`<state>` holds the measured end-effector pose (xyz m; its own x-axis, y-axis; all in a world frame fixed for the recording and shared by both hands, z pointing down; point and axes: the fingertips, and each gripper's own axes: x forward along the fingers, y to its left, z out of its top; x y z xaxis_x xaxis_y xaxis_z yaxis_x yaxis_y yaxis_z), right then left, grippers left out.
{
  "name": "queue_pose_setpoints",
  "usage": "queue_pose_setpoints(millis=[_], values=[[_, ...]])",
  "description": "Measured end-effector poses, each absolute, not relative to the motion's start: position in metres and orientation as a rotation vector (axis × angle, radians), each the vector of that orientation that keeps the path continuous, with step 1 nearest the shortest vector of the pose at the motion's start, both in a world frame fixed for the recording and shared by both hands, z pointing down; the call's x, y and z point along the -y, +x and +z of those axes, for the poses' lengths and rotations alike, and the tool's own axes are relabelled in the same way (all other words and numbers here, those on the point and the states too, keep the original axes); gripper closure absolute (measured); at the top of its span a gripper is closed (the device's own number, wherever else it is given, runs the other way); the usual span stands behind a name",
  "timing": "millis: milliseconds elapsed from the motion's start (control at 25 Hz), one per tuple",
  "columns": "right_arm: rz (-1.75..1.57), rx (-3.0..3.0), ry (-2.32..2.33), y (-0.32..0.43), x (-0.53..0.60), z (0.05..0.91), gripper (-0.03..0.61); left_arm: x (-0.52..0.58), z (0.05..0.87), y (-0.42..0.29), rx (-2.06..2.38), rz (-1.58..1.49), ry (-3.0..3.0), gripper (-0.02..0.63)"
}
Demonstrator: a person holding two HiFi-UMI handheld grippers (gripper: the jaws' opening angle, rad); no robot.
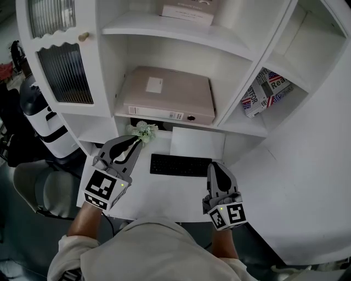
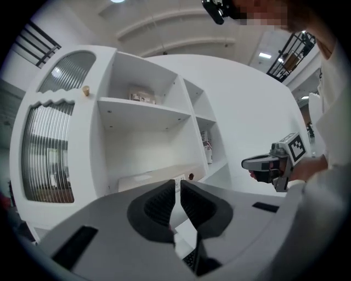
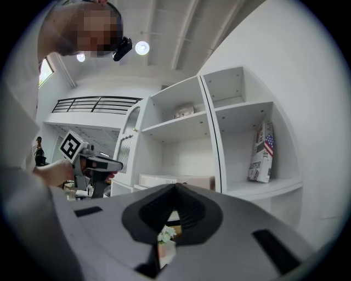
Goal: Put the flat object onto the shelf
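Observation:
The flat object, a beige binder (image 1: 170, 96), lies flat on the middle shelf (image 1: 230, 127) of the white unit, with a white label on top; it also shows as the binder (image 2: 148, 178) and the binder (image 3: 175, 180) in the gripper views. My left gripper (image 1: 134, 141) hovers over the desk's left end, below and in front of the binder, with its jaws together and nothing between them (image 2: 177, 186). My right gripper (image 1: 215, 167) hangs over the desk's right part near the keyboard, shut and empty (image 3: 176, 189).
A black keyboard (image 1: 181, 165) and a white sheet (image 1: 197, 142) lie on the white desk (image 1: 164, 192). A small flower plant (image 1: 143, 130) stands by the left gripper's tips. A flag-print package (image 1: 264, 93) leans in the right compartment, a box (image 1: 188, 11) sits above, and a ribbed-glass door (image 1: 64, 71) is at left.

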<state>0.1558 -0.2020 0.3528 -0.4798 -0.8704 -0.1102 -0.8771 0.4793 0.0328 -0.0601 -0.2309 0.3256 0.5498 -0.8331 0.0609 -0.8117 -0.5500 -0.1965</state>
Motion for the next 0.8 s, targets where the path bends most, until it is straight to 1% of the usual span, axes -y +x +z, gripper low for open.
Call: queue_pose_setpoints(millis=[120,800], values=[[0.131,-2.644,-1.552,0.152,0.202,0.353,0.575,0.231,0.327,-0.067,-1.444,-0.186,-2.628,0.598],[0.132,-2.668,-1.529,0.143,0.203,0.356,0.577,0.232,0.337,-0.081,-1.490,-0.170,-2.657,0.600]])
